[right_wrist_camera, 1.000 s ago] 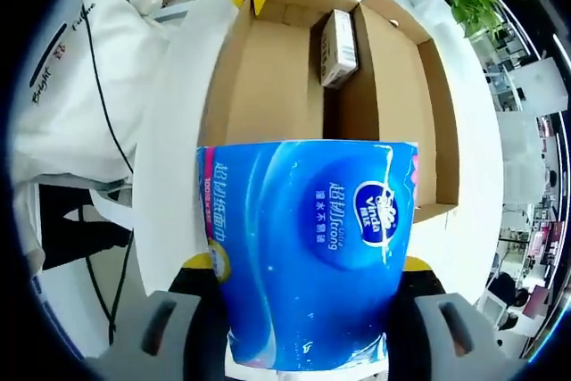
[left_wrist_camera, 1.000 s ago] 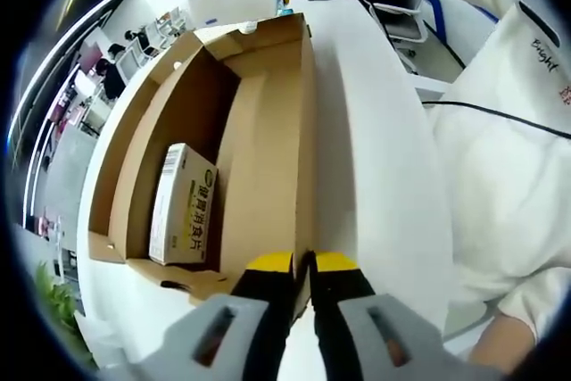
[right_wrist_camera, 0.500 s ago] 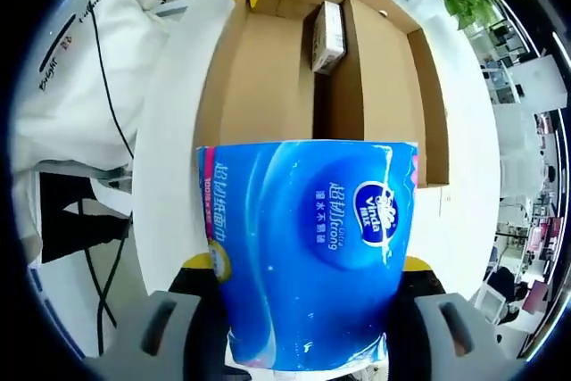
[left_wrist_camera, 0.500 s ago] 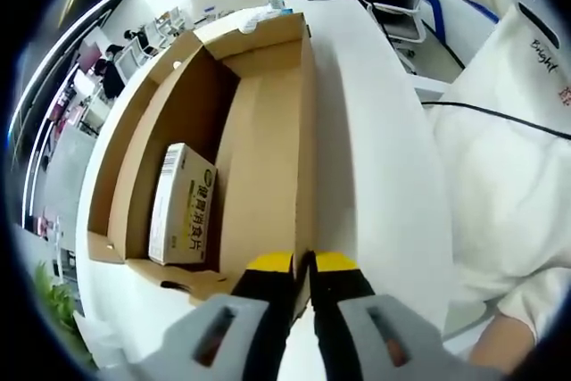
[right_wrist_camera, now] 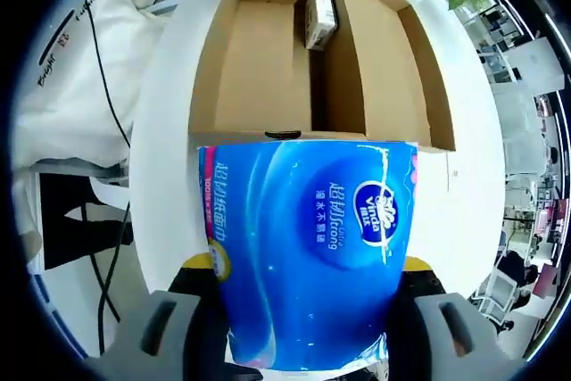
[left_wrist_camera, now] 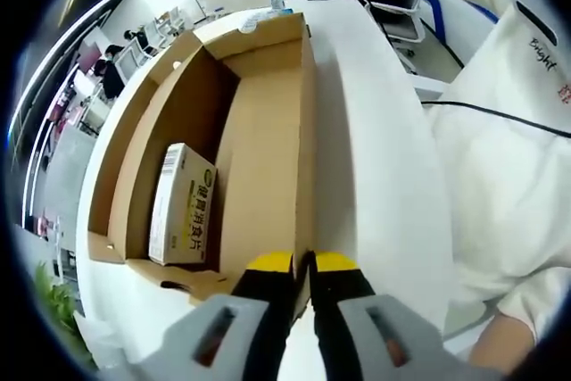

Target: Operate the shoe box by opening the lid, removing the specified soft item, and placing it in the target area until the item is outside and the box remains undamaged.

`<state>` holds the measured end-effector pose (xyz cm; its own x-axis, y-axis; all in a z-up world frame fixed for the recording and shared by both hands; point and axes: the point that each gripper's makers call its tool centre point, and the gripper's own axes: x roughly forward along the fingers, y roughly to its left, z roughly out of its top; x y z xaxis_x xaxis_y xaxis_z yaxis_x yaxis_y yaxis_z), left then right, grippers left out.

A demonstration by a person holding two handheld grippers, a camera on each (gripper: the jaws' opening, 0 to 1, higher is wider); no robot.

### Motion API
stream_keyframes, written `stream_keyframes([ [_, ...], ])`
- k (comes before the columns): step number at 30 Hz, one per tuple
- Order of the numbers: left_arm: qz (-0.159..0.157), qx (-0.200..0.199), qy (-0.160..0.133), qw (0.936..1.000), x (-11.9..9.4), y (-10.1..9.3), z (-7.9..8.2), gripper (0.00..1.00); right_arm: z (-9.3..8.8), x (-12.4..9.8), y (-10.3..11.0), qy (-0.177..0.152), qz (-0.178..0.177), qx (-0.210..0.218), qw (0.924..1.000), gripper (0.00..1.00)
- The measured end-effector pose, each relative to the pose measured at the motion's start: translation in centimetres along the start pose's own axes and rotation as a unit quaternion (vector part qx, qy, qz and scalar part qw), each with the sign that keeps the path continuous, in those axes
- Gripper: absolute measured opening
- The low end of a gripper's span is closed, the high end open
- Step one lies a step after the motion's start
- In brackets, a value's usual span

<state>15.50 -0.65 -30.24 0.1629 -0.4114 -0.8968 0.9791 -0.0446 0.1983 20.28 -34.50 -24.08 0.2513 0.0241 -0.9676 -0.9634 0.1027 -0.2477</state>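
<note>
1. Right tongs (right_wrist_camera: 303,265), lower centre of the right gripper view: closed on the blue tissue pack (right_wrist_camera: 308,252), which is held between the two jaws and fills the lower half of the frame.
2. Left tongs (left_wrist_camera: 303,262), bottom centre of the left gripper view: jaws drawn narrow on the edge of the lid flap (left_wrist_camera: 268,158) of the shoe box (left_wrist_camera: 156,140), holding the flap open.
3. In the right gripper view the shoe box (right_wrist_camera: 375,60) is seen above the pack, in the upper half of the frame, with the lid folded back; the pack is held clear of the box opening.
4. A small white carton (left_wrist_camera: 183,204) is seen lying inside the box, at lower left of the left gripper view.
5. The white counter (left_wrist_camera: 375,149) carries the box.
6. Progress, as judged: lid opened and soft item lifted out; placing in the target area and release are not yet done. No damage to the box is visible.
</note>
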Motion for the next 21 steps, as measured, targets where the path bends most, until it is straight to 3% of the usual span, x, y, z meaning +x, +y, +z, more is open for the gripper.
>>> stream_keyframes([
  [21, -0.002, 0.001, 0.003, 1.0, 0.0, -0.1, 0.0, 0.05, -1.2, 2.7, 0.8, 0.015, 0.025, 0.016, 0.9995, 0.71],
])
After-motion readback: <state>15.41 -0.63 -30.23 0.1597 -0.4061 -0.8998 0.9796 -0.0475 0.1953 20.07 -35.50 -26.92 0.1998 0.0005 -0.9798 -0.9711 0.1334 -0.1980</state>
